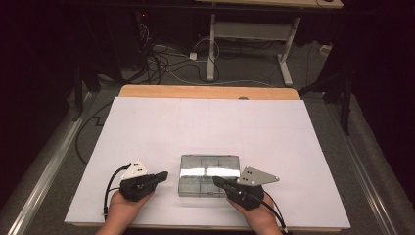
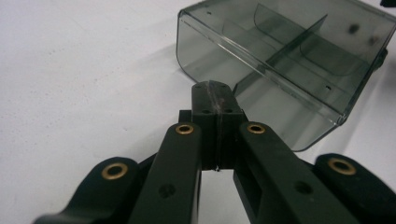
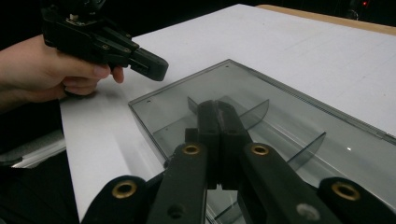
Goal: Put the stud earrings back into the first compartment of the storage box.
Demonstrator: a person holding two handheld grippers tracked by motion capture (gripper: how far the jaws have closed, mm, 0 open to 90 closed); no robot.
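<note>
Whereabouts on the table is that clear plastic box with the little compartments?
In the high view the clear compartment box lies on the white table near its front edge, between the left gripper and the right gripper.

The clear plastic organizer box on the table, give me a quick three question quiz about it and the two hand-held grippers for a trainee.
1. True or false: the lid of the clear organizer box is shut.
2. Which hand-held gripper has its tips over the box? A) left hand-held gripper B) right hand-held gripper C) both
3. Fill in: the jaws of both grippers stand ____.

Key:
1. True; the lid lies flat on the box, and the dividers show through it in the right gripper view.
2. B; the left one points at the box's left side, apart from it.
3. Shut, with nothing between them.
</note>
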